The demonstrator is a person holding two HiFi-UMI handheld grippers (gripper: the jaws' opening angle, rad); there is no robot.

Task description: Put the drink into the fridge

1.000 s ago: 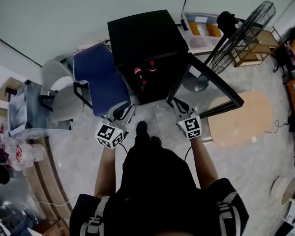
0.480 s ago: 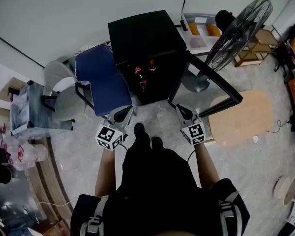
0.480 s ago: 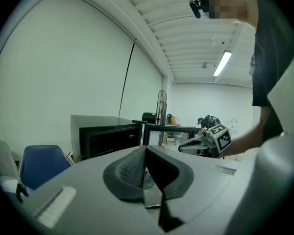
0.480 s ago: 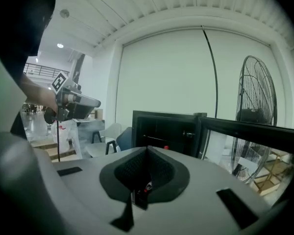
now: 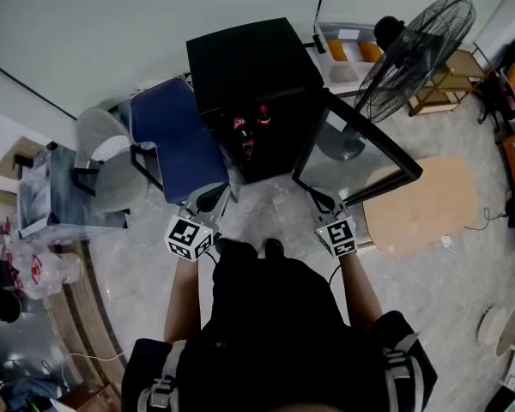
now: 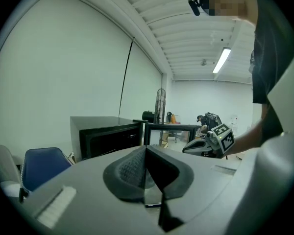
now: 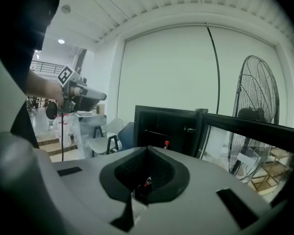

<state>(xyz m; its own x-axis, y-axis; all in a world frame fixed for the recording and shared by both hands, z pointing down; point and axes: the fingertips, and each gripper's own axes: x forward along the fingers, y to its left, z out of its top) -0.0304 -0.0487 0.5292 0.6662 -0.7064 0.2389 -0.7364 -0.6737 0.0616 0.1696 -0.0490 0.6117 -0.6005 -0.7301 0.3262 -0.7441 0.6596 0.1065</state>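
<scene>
- You stood on the floor point(image 5: 270, 197) facing the fridge point(image 5: 249, 58); its door point(image 5: 360, 157) hung wide open to your right.
- Left gripper point(image 5: 211, 199): jaws pressed together, nothing in them. It was held out short of the fridge, just beside the chair point(image 5: 176, 131).
- Right gripper point(image 5: 318, 197): also closed and empty. It was near the door's lower edge, not touching as far as I could tell.
- Drinks point(image 5: 240, 124): red-capped bottles already stood inside the fridge on the left of the dark interior. I counted about three, but they were too small to be sure. The right gripper view showed one red cap upright past the jaws.
- Step, as I judged it: placing looked done, with no drink in either gripper, so closing up was what remained.
- Next move would call for getting the right gripper behind the door's free edge and swinging it back toward the fridge. You needed to stay clear of its arc.
- Risk: the fan point(image 5: 416, 45) stood close behind the open door; a push the wrong way could knock it.
- Surface: pale, mottled hard floor, bare in front of the fridge.
- Room: white walls, ribbed ceiling with strip lights, blue chair left of the fridge, clutter along both sides.
</scene>
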